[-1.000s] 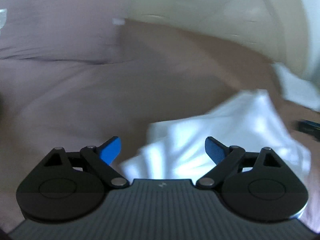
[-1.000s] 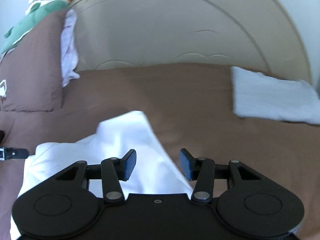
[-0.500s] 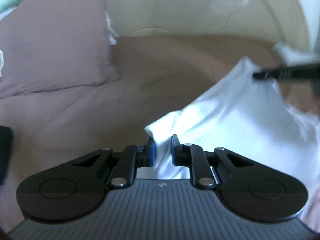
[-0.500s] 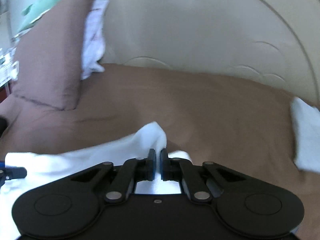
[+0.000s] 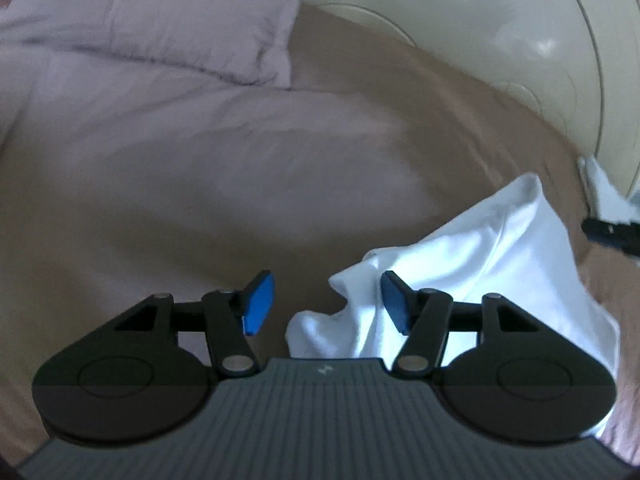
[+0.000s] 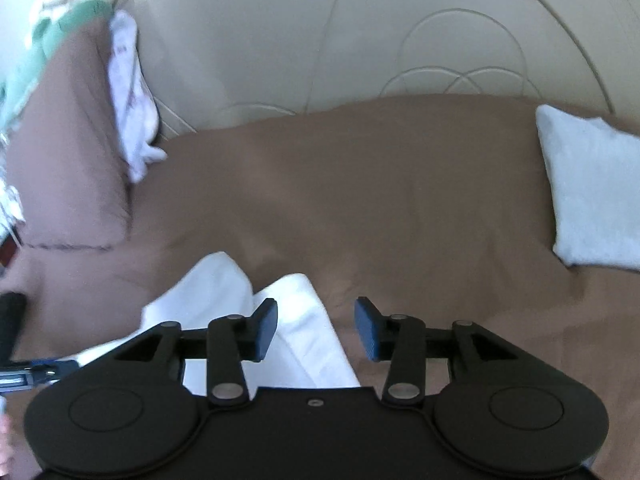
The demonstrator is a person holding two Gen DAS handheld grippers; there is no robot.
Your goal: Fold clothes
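1. At the far left of the right wrist view, a brown pillow (image 6: 68, 152) is seen propped by the cream headboard (image 6: 320, 40), with a green soft toy (image 6: 64, 20) on top of it.
2. The white garment (image 6: 224, 292) is found low and centre-left on the brown bedspread (image 6: 380, 184), loosely bunched with a raised fold. It is judged light, soft and limp, likely to sag and slide when lifted, so hold is best taken at a corner or hemmed edge, not in the middle.
3. The left gripper (image 5: 326, 300) is held low over the bed, level, pointing toward the headboard. Its jaws are spread apart, with nothing pinched, and a rumpled corner of the garment (image 5: 472, 272) is seen between and beyond them.
4. The right gripper (image 6: 316, 328) is likewise held low and level. Its jaws are released, with an edge of the cloth lying under the left finger.
5. At the far right, a folded white cloth (image 6: 592, 188) is seen lying well apart from the garment.
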